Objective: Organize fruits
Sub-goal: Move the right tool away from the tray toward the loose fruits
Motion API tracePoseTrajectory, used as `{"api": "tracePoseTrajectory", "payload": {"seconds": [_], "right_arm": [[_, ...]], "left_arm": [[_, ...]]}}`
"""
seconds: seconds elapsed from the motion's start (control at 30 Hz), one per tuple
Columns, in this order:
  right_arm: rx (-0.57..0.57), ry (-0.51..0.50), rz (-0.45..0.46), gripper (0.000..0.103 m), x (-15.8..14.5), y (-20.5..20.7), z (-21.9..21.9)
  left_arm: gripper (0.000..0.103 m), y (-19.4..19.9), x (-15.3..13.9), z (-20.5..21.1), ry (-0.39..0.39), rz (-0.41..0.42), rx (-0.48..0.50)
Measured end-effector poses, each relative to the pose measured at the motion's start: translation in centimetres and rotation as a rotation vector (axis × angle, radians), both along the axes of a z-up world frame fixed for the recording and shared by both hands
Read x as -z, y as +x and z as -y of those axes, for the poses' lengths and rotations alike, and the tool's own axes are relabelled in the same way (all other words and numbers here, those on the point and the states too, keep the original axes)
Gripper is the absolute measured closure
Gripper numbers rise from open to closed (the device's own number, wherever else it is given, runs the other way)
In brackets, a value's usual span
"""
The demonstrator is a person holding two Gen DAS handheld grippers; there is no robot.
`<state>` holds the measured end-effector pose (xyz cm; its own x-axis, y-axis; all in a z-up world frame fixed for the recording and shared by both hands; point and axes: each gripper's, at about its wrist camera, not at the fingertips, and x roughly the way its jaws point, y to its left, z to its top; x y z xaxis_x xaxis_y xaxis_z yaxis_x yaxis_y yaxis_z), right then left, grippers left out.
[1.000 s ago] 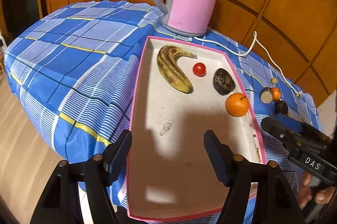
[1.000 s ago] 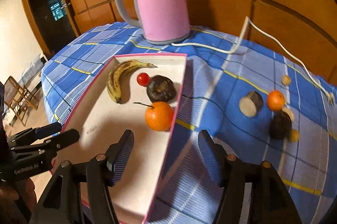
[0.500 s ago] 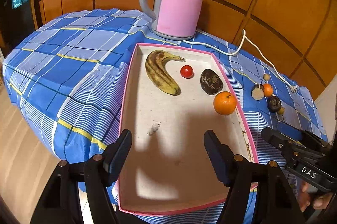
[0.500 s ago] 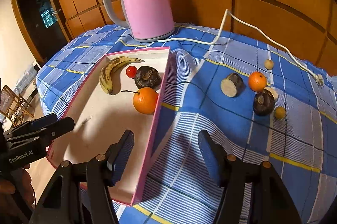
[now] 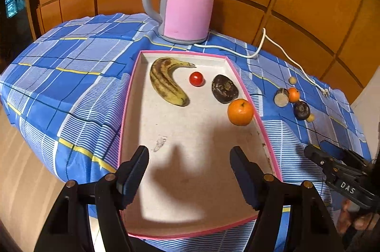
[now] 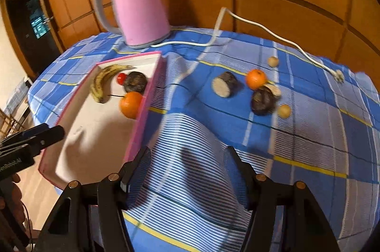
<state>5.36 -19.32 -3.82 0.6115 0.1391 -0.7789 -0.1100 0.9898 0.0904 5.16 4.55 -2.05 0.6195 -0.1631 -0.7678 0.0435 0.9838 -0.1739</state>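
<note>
A shallow pink-rimmed tray (image 5: 247,95) with a matt white floor is set on a blue checked tablecloth (image 5: 71,76). A speckled banana (image 5: 166,83), a glossy red tomato (image 5: 196,79), a wrinkled dark fruit (image 5: 224,88) and a dimpled orange (image 5: 240,112) are held in its far half, well ahead of the left gripper (image 5: 188,171), whose jaws are spread and empty. The right gripper (image 6: 186,169), likewise parted and empty, is held over the cloth, well short of a cut round piece (image 6: 224,87), a small orange (image 6: 256,78) and a dark round fruit (image 6: 262,100).
</note>
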Motion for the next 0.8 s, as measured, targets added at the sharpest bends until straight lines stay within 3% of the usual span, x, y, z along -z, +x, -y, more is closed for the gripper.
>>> {"api": "tracePoseTrajectory", "payload": {"seconds": [0.43,0.8], "right_arm": [[0.21,-0.008,-0.038,0.039,1.4,-1.3,7.3],[0.273,-0.027,-0.043,0.039,2.0,-2.1,9.9]], "left_arm": [[0.032,0.7,-1.1,4.1,0.016,0.018,0.136],[0.032,1.1,-1.9,9.4,0.025,0.034,0.299]]}}
